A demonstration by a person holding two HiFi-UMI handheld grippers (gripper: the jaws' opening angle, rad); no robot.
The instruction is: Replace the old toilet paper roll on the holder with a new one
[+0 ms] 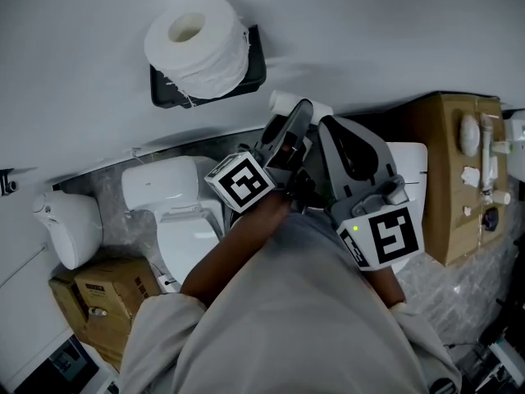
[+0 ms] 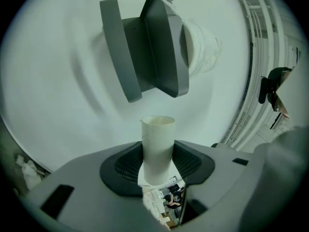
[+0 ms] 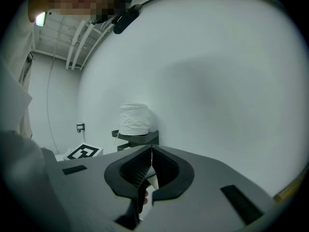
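Note:
A full white toilet paper roll (image 1: pixel 197 46) sits on the black wall holder (image 1: pixel 253 74). The left gripper view shows the same holder (image 2: pixel 149 47) side-on, with the roll (image 2: pixel 202 50) behind it. My left gripper (image 2: pixel 157 164) is shut on an empty cardboard tube (image 2: pixel 157 146) that sticks out past the jaws toward the wall. In the head view the tube's end (image 1: pixel 285 101) shows just right of the holder, above the left gripper (image 1: pixel 294 125). My right gripper (image 3: pixel 151 151) is shut with nothing in it, beside the left one. It faces the roll (image 3: pixel 134 119).
Below the wall stands a white toilet (image 1: pixel 176 212), with a white bin (image 1: pixel 70 228) and cardboard boxes (image 1: pixel 107 290) to its left. A brown box (image 1: pixel 455 171) with small items on top stands at the right. A hook (image 1: pixel 6 183) is on the wall at far left.

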